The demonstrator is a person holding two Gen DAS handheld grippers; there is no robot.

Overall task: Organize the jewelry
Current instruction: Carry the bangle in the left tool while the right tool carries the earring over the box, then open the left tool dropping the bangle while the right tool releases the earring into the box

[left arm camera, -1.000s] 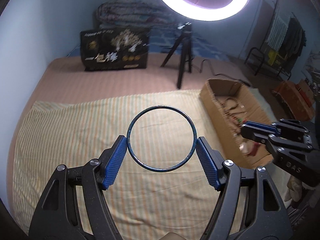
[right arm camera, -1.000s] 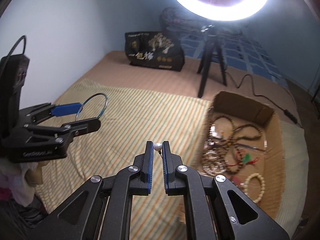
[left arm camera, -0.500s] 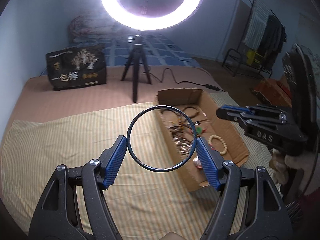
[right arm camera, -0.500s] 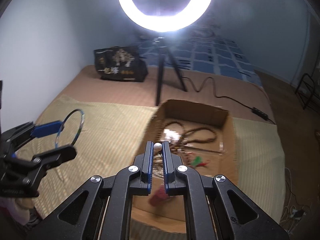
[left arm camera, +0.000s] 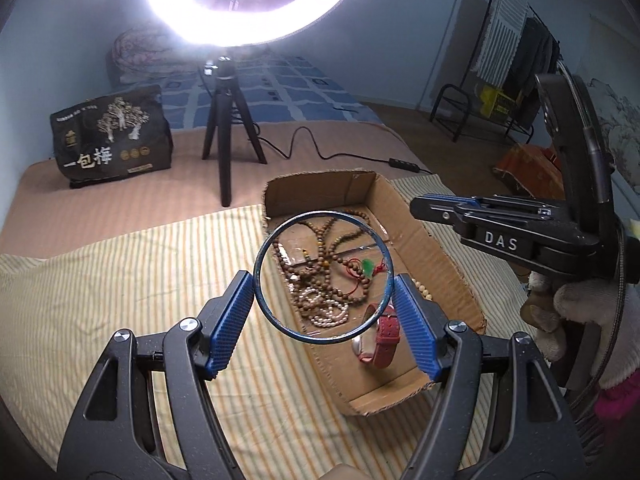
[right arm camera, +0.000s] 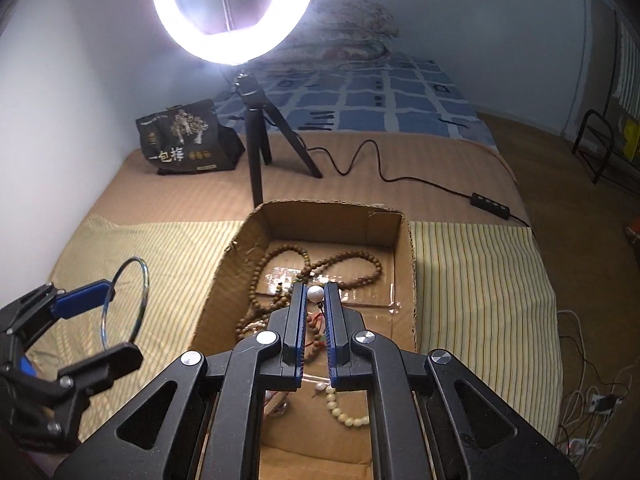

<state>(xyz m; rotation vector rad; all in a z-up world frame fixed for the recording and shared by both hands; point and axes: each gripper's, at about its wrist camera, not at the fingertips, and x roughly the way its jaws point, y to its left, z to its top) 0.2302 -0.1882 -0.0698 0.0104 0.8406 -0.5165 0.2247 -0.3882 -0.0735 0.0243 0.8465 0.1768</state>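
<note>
My left gripper (left arm camera: pixel 322 280) is shut on a thin blue bangle (left arm camera: pixel 325 212), its blue pads pressing both sides of the ring. It hangs above the near left part of the cardboard box (left arm camera: pixel 320 184). Through the ring I see brown bead strings (left arm camera: pixel 320 268), a pearl strand and a red-strap watch (left arm camera: pixel 384 332). My right gripper (right arm camera: pixel 315 290) is shut on a small white pearl (right arm camera: pixel 315 293) over the middle of the box (right arm camera: pixel 328 224). In the right wrist view the left gripper (right arm camera: pixel 122 318) and bangle (right arm camera: pixel 145 292) are at the left, outside the box's wall.
A ring light on a black tripod (right arm camera: pixel 256 152) stands behind the box, its cable (right arm camera: pixel 400 180) running right. A black printed bag (left arm camera: pixel 112 140) sits at the back left. A striped cloth (left arm camera: pixel 120 280) covers the bed. A gloved hand (left arm camera: pixel 592 312) holds the right gripper.
Both grippers have swung to the right, from over the striped cloth to over the cardboard box. The bangle and the pearl are still held as before.
</note>
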